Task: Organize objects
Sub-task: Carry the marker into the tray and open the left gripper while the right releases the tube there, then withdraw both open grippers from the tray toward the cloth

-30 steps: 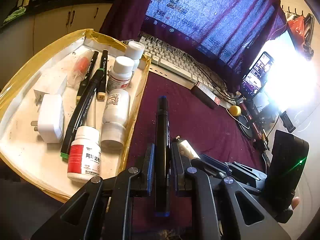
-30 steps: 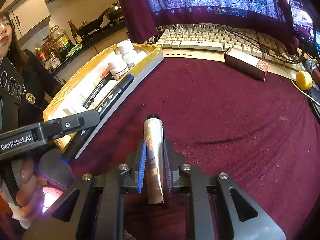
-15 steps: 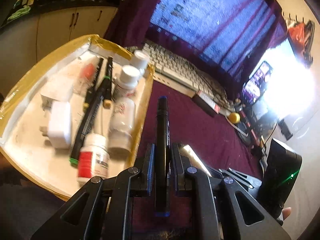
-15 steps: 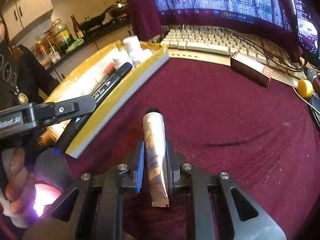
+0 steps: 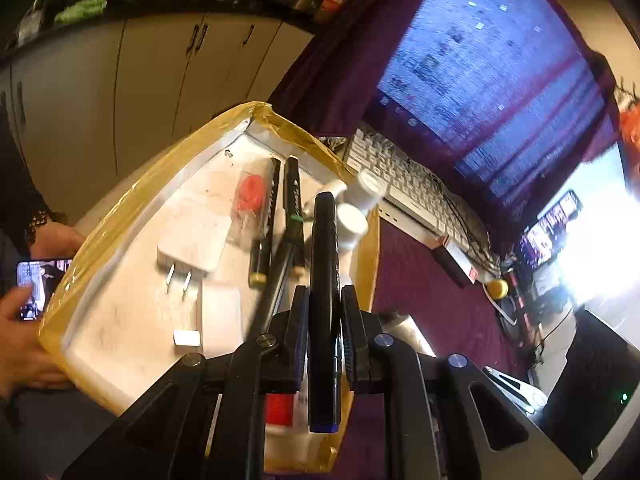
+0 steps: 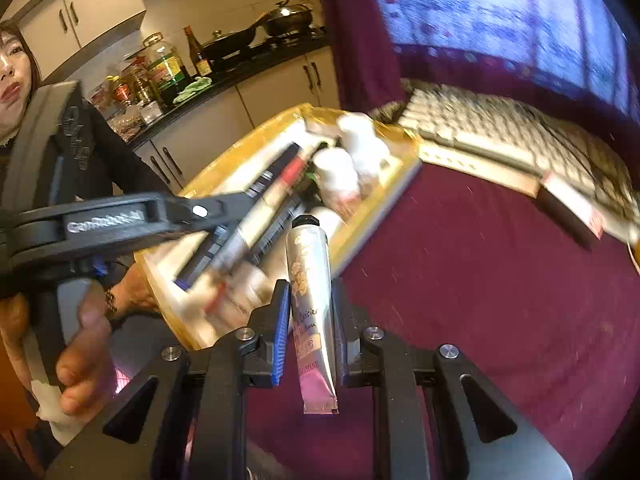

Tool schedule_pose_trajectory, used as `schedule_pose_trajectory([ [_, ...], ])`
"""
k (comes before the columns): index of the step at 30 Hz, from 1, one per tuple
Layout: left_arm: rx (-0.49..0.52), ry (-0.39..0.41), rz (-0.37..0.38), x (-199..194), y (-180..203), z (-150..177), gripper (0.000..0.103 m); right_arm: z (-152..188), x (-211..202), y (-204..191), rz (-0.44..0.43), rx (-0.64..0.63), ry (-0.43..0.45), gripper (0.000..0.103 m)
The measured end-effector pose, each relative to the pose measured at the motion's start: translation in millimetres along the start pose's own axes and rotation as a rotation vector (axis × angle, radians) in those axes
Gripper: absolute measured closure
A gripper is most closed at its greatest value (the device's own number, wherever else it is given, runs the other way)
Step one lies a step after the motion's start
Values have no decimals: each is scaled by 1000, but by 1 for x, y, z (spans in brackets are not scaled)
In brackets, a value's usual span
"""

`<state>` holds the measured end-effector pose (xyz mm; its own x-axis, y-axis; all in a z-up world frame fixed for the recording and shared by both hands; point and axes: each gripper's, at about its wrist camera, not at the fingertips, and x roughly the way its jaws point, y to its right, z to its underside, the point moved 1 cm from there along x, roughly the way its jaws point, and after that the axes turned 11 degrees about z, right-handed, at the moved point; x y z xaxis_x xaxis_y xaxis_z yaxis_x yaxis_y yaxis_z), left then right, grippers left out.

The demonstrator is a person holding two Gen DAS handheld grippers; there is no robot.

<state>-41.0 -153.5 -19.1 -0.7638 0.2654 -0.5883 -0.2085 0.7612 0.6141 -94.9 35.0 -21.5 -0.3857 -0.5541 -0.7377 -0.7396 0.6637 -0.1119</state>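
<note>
Left gripper (image 5: pixel 325 316) is clamping a stiff, light black plastic marker (image 5: pixel 325 280) mid-barrel, low-centre over the yellow-taped white tray (image 5: pixel 120 216); right gripper (image 6: pixel 310 312) is pinching a soft silver cream tube (image 6: pixel 310 280) mid-body, likely slippery, at lower centre, beside the tray.

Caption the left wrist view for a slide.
Left gripper carries a black marker over the yellow-edged tray.

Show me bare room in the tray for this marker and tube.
Free: the tray's near-left floor, below the plug, and its left edge strip. Crowded: the right side, where markers and bottles pile together.
</note>
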Motion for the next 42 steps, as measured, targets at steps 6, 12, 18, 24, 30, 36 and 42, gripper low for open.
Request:
schedule_pose_trajectory([
  [6, -28, -12, -45, 13, -18, -23, 90, -28, 31, -12, -6, 23, -48, 86],
  [12, -65, -9, -62, 22, -31, -32, 90, -39, 56, -18, -7, 50, -72, 86],
  [18, -91, -13, -102, 35, -42, -37, 90, -43, 67, -21, 6, 79, -80, 86],
  [24, -124, -26, -128, 41, -52, -35, 90, -50, 77, -22, 1, 94, -93, 86],
  [30, -130, -36, -113, 39, -55, -32, 90, -48, 80, -24, 1, 96, -85, 84],
  [36, -117, -16, -71, 32, -54, -25, 77, -47, 80, -18, -37, 132, -63, 84],
  [42, -56, 31, -71, 21, -39, -18, 55, -40, 60, -5, -97, 153, -20, 73],
])
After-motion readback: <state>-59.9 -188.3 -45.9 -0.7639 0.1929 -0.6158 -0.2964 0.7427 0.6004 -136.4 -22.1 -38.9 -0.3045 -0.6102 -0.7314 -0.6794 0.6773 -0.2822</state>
